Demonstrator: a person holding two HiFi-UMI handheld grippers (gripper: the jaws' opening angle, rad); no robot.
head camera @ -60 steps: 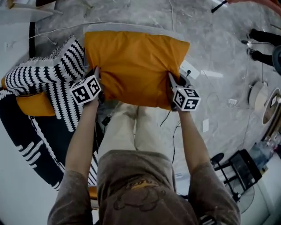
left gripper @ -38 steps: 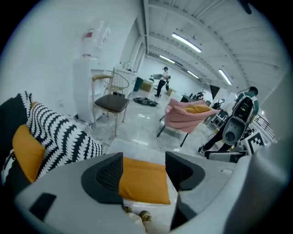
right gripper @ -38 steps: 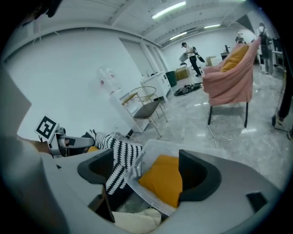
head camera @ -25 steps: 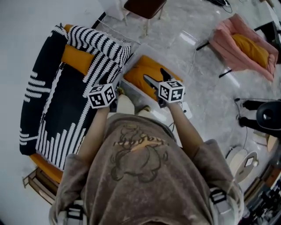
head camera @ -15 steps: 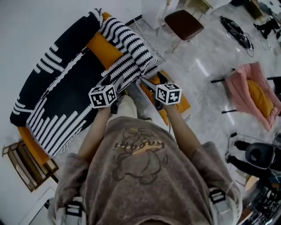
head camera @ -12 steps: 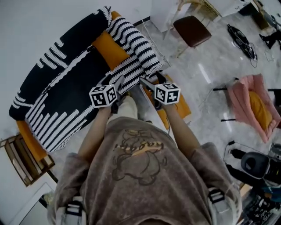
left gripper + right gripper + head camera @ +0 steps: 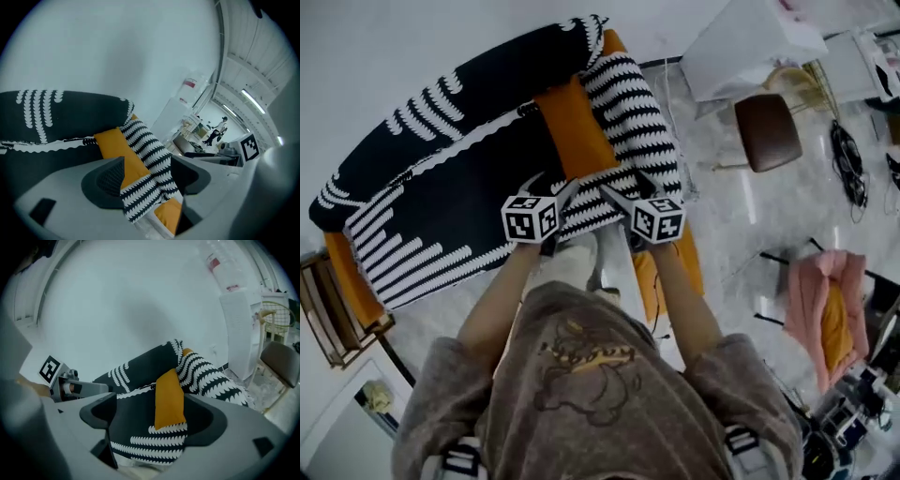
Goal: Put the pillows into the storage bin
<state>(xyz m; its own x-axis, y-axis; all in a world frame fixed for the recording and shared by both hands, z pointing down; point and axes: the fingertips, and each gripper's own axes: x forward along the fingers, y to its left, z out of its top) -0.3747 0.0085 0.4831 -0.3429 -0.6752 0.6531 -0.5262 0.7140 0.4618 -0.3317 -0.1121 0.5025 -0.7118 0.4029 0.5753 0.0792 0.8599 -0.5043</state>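
Both grippers are empty. The left gripper [image 7: 553,184] has its jaws apart and opening, with nothing between them. The right gripper [image 7: 623,186] is also released. The orange pillow [image 7: 577,136] lies on the striped sofa throw [image 7: 441,216], straight ahead of both grippers. Its long axis runs away from them toward the sofa back, and its near end is between the two, so I judge neither hand clearly nearer. The storage bin [image 7: 619,272] is behind and below the right gripper and already holds one orange pillow.

The person wears a grey-brown cartoon-print T-shirt [image 7: 591,394] and pale trousers [image 7: 573,266].
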